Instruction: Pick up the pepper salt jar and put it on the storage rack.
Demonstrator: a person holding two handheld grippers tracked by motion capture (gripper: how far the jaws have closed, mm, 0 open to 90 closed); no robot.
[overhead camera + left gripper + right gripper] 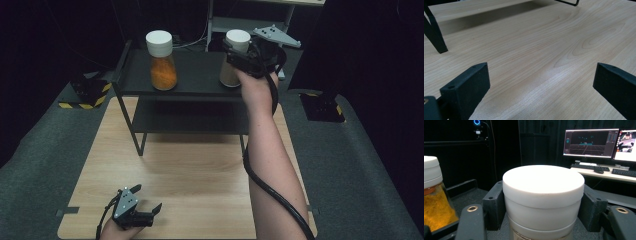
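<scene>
Two white-lidded jars stand on the top deck of a black shelf rack (197, 75). The left jar (162, 65) holds orange powder and appears again at the left edge of the right gripper view (434, 205). The right jar (230, 75) has pale contents. My right gripper (240, 50) is shut on this jar's white lid (543, 185), one jaw pressed against each side (542, 197). My left gripper (147, 198) rests low over the wooden table (190, 175) near its front left corner, jaws wide open with bare wood between them (541, 75).
The rack has a lower shelf (190, 117) and thin black legs (435, 37) standing on the table. Grey mats surround the table. Behind the rack, monitors (590, 142) and keyboards sit on a desk. A thick cable trails along the right forearm.
</scene>
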